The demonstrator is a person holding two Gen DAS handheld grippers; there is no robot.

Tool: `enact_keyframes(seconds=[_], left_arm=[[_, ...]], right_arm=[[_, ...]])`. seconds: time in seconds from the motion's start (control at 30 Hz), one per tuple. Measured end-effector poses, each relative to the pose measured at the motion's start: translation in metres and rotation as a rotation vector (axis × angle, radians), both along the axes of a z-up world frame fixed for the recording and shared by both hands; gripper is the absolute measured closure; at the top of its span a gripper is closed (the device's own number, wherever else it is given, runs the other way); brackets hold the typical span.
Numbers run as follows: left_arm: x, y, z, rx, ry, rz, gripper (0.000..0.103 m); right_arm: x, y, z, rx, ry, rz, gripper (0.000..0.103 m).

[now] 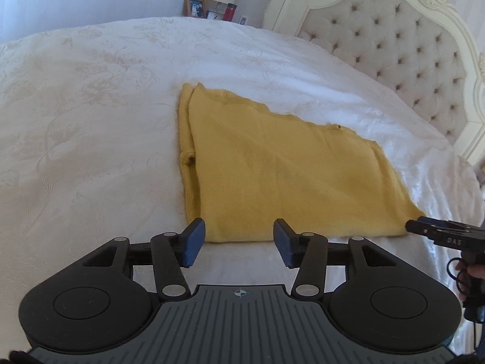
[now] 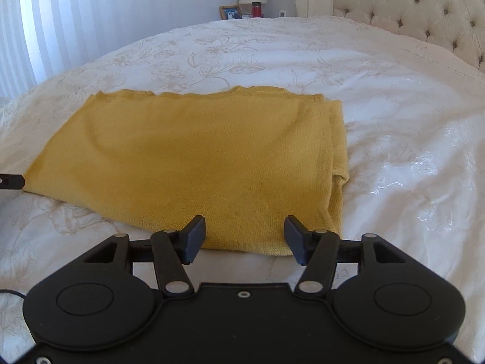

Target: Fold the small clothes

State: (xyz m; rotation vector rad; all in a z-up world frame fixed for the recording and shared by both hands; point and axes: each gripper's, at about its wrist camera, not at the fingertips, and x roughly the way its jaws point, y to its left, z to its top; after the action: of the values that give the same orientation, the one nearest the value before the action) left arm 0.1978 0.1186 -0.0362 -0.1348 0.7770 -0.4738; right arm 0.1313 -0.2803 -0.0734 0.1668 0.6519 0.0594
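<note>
Left claw [image 1: 239, 242] and right claw [image 2: 244, 239] spread apart, folded yellow garment [image 1: 272, 176] just ahead.

The yellow knit garment [image 1: 272, 170] is seen close and low by both wrist cameras, each from a different edge of it. The tufted headboard [image 1: 403, 60] is kept at the right in both views, and the garment and white bedspread [image 2: 272, 57] are shared

bright daylight, glare on bedspread [image 2: 424, 163], fisheye-warped edges
</note>
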Motion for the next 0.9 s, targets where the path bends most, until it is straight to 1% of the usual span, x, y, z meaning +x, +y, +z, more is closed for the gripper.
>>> enact_keyframes(seconds=[0.03,0.1,0.2,0.3,0.4,0.47,0.5,0.6,0.63,0.73,0.77,0.83,0.9], left_arm=[[0.000,-0.006,0.007,-0.001,-0.012,-0.009,0.053],[0.005,-0.022,0.016,0.007,-0.024,-0.022,0.042],[0.017,-0.052,0.025,0.031,-0.051,-0.042,0.040],[0.028,-0.087,0.025,0.070,-0.074,-0.047,0.040],[0.037,-0.116,0.016,0.117,-0.081,-0.046,0.040],[0.038,-0.132,0.005,0.146,-0.068,-0.067,0.040],[0.037,-0.138,-0.001,0.156,-0.056,-0.077,0.040],[0.031,-0.149,-0.026,0.206,0.021,-0.103,0.040],[0.025,-0.151,-0.035,0.232,0.024,-0.103,0.040],[0.003,-0.148,-0.046,0.275,-0.069,-0.114,0.037],[-0.002,-0.147,-0.048,0.278,-0.083,-0.109,0.036],[-0.006,-0.144,-0.051,0.260,-0.095,-0.092,0.035],[-0.007,-0.141,-0.053,0.241,-0.097,-0.078,0.034]], right_arm=[[-0.003,-0.005,0.000,0.027,-0.006,-0.011,0.034],[-0.010,-0.017,0.000,0.084,-0.012,-0.032,0.033],[-0.019,-0.030,-0.003,0.143,-0.015,-0.062,0.032],[-0.029,-0.040,-0.009,0.189,-0.017,-0.085,0.031],[-0.038,-0.049,-0.015,0.225,-0.017,-0.104,0.031],[-0.043,-0.055,-0.018,0.250,-0.019,-0.116,0.031],[-0.046,-0.057,-0.020,0.266,-0.021,-0.123,0.030],[-0.050,-0.064,-0.022,0.299,-0.027,-0.129,0.029],[-0.051,-0.065,-0.023,0.306,-0.029,-0.128,0.028],[-0.052,-0.071,-0.025,0.333,-0.035,-0.119,0.027],[-0.051,-0.072,-0.025,0.343,-0.036,-0.116,0.027],[-0.048,-0.075,-0.026,0.370,-0.035,-0.112,0.025],[-0.042,-0.078,-0.027,0.408,-0.033,-0.105,0.020]])
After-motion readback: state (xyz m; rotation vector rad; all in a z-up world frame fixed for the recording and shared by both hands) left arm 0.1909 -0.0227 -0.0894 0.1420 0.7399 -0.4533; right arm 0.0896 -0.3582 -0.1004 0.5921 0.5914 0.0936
